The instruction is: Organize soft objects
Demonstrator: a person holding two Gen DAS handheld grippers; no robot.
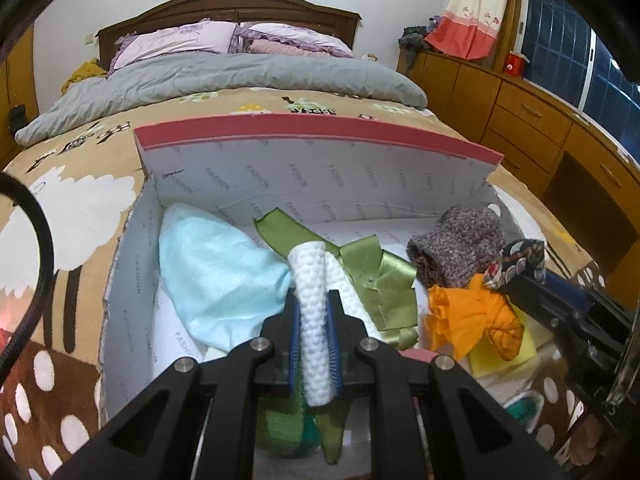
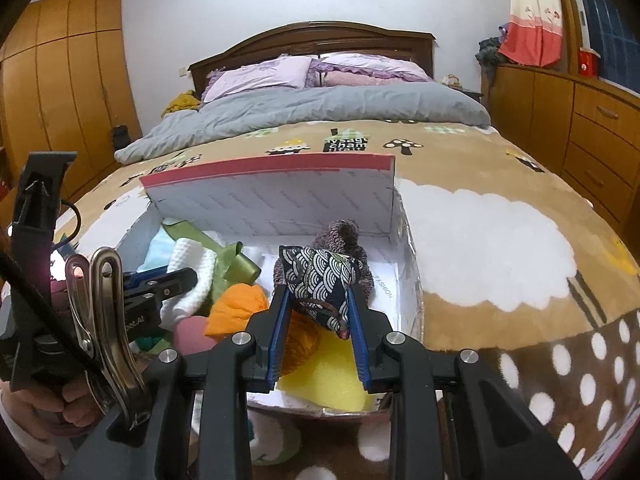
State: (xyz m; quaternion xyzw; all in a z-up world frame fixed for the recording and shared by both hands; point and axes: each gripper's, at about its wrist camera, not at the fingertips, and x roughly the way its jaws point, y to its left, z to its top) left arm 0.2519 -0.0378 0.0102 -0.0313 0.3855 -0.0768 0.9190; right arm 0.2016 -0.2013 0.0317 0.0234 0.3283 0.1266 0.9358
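Left wrist view: left tool point(image 1: 316, 344) clenched on a soft, light white knit roll point(image 1: 314, 300) over the box point(image 1: 320, 168) on the bed, right tool point(image 2: 318, 320) grasping a limp patterned pouch point(image 2: 320, 276); grip each mid-body.

We face a bed point(image 2: 320, 128) with a dark wooden headboard point(image 2: 312, 40) at twelve o'clock — grey duvet point(image 2: 328, 108), lilac pillows point(image 2: 260, 76). Wooden wardrobes point(image 2: 68, 80) stand at nine o'clock, drawers point(image 2: 592, 120) and a curtained window point(image 1: 560, 40) at two — white walls point(image 2: 200, 20).
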